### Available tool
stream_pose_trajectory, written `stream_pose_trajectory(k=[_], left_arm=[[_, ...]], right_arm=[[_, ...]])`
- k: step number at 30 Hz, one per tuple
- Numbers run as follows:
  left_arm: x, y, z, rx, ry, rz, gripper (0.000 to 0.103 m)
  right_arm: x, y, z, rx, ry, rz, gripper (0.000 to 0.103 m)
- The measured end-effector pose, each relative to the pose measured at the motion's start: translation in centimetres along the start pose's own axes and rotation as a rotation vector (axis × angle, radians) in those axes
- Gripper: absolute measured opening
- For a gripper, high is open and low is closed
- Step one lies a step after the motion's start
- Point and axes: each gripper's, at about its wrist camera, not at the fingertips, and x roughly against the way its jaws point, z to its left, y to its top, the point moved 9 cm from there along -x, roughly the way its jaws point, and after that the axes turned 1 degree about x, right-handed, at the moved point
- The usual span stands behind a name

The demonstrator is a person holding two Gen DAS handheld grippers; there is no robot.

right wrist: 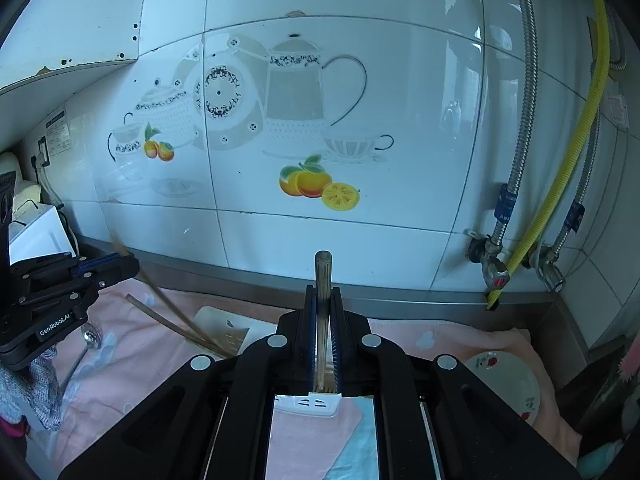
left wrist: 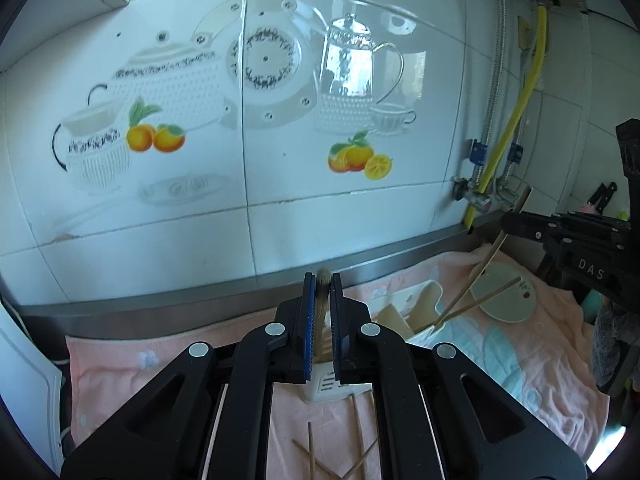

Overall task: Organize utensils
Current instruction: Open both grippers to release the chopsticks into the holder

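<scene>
My left gripper (left wrist: 323,280) is shut on a wooden chopstick (left wrist: 321,312) that stands upright between its blue pads, over the white slotted utensil holder (left wrist: 328,388). In the right wrist view my right gripper (right wrist: 323,290) is likewise shut on a chopstick (right wrist: 322,272), above the holder's edge (right wrist: 308,402). Each view shows the other gripper at its side, the right gripper (left wrist: 508,224) and the left gripper (right wrist: 132,264), with its chopstick slanting down into the holder. A second chopstick (left wrist: 480,298) leans in the holder. Loose chopsticks (left wrist: 311,452) lie on the pink towel (left wrist: 120,368).
A white plate with red flowers (right wrist: 508,380) lies on the towel at the right. A metal spoon (right wrist: 90,336) lies at the left. The tiled wall (left wrist: 280,220) and steel counter rim stand close behind. Yellow hose (right wrist: 576,160) and valves fill the right corner.
</scene>
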Motion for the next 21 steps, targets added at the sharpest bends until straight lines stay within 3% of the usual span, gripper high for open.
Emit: stream_pose_trajectory(k=[8, 12, 14, 18, 21], left_arm=[[0.4, -0.3, 0.2, 0.005, 0.0, 0.001, 0.01], [1.0, -0.1, 0.2, 0.008, 0.008, -0.012, 0.032], [1.4, -0.1, 0.2, 0.009, 0.009, -0.018, 0.033], [2.5, -0.2, 0.3, 0.004, 0.016, -0.034, 0.04], [3.6, -0.7, 0.4, -0.002, 0.021, -0.04, 0.044]], right_arm=[[-0.5, -0.7, -0.1, -0.012, 0.001, 0.014, 0.007], [-0.5, -0.7, -0.4, -0.019, -0.003, 0.015, 0.007], [-0.3, -0.6, -0.6, -0.022, -0.011, 0.01, 0.008], [0.7, -0.5, -0.9, -0.017, -0.028, -0.004, 0.025], [1.8, -0.5, -0.9, -0.007, -0.039, -0.025, 0.032]])
